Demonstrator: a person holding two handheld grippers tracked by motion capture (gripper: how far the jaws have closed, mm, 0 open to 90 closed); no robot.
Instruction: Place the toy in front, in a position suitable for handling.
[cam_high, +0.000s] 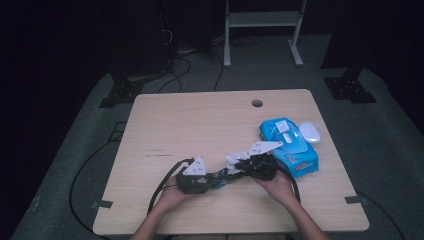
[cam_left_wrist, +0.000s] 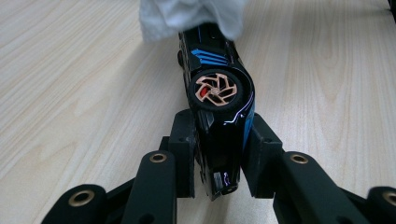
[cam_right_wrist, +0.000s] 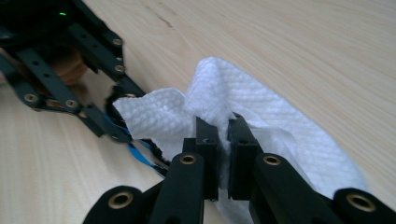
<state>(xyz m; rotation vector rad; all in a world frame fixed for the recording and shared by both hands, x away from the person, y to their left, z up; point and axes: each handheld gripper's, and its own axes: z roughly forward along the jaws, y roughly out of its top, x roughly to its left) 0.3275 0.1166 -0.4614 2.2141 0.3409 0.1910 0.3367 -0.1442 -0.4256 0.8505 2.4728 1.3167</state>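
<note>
A black toy car (cam_left_wrist: 219, 112) with blue stripes and an orange-spoked wheel lies on its side between my left gripper's (cam_left_wrist: 219, 156) jaws, which are shut on it. Its far end is covered by a white wet wipe (cam_left_wrist: 191, 16). My right gripper (cam_right_wrist: 223, 135) is shut on that white wipe (cam_right_wrist: 261, 121), which drapes over the car's end (cam_right_wrist: 140, 154). In the high view both grippers meet near the table's front middle: the left gripper (cam_high: 212, 181), the car (cam_high: 222, 176), the wipe (cam_high: 234, 160) and the right gripper (cam_high: 240, 166).
A blue pack of wipes (cam_high: 290, 146) lies at the table's right side with a white computer mouse (cam_high: 310, 132) beside it. The wooden table (cam_high: 200, 120) has a cable hole (cam_high: 257, 103) near the back edge. Cables trail from both grippers.
</note>
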